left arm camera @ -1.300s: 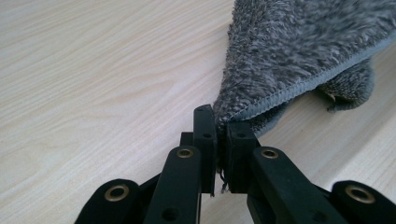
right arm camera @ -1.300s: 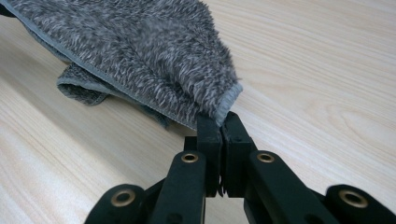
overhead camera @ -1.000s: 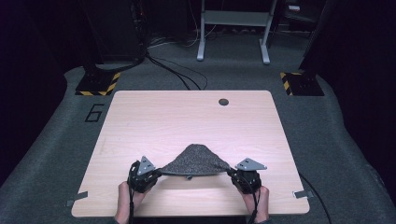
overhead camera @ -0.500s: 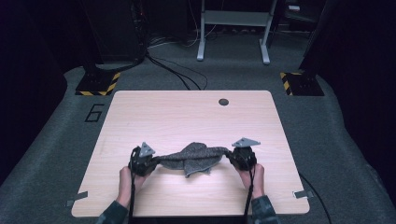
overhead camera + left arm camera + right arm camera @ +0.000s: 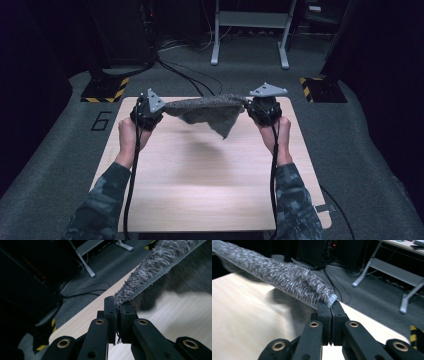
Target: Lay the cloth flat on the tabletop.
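Observation:
A grey fuzzy cloth (image 5: 207, 111) hangs stretched in the air above the wooden table (image 5: 200, 190), its lower edge drooping to a point. My left gripper (image 5: 159, 109) is shut on the cloth's left corner (image 5: 125, 293), which sticks out between the black jaws. My right gripper (image 5: 248, 107) is shut on the right corner of the cloth (image 5: 317, 293). Both hands hold the grippers high over the far half of the table, with the cloth taut between them.
Dark carpet surrounds the table. A metal desk frame (image 5: 250, 30) stands behind it, cables (image 5: 185, 75) run across the floor, and yellow-black striped bases (image 5: 102, 90) sit at the far left and right. A painted 6 (image 5: 101, 121) marks the floor at the left.
Both grippers have risen and moved away from the near edge, lifting the cloth off the table. The cloth now hangs spread out between them instead of lying bunched.

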A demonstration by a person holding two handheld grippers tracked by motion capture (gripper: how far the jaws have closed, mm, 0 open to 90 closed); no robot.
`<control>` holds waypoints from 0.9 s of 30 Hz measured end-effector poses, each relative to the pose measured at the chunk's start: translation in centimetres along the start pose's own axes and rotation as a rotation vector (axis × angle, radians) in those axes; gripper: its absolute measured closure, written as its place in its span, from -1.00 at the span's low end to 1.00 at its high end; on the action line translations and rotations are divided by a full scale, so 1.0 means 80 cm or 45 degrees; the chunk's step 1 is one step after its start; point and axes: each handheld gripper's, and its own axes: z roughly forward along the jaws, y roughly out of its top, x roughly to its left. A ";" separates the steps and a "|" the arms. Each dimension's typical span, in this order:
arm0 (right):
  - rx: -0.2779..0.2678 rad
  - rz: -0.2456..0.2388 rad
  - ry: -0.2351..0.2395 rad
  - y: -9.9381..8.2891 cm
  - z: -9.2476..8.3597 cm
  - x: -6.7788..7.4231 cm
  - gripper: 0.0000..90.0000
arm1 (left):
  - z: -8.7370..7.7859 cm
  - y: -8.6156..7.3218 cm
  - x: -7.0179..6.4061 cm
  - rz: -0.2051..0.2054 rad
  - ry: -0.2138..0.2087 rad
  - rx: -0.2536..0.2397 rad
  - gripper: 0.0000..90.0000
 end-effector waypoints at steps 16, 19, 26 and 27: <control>0.440 0.241 0.314 -0.274 0.005 0.080 0.93 | -0.007 -0.197 -0.154 -0.054 -0.427 0.249 0.82; 0.428 0.286 0.305 -0.289 -0.007 0.085 0.88 | -0.013 -0.211 -0.165 -0.111 -0.477 0.247 0.76; 0.411 0.339 0.274 -0.304 -0.037 0.081 0.64 | -0.036 -0.219 -0.162 -0.192 -0.524 0.219 0.16; 0.400 0.338 0.264 -0.303 -0.041 0.078 0.59 | -0.040 -0.219 -0.159 -0.198 -0.518 0.211 0.05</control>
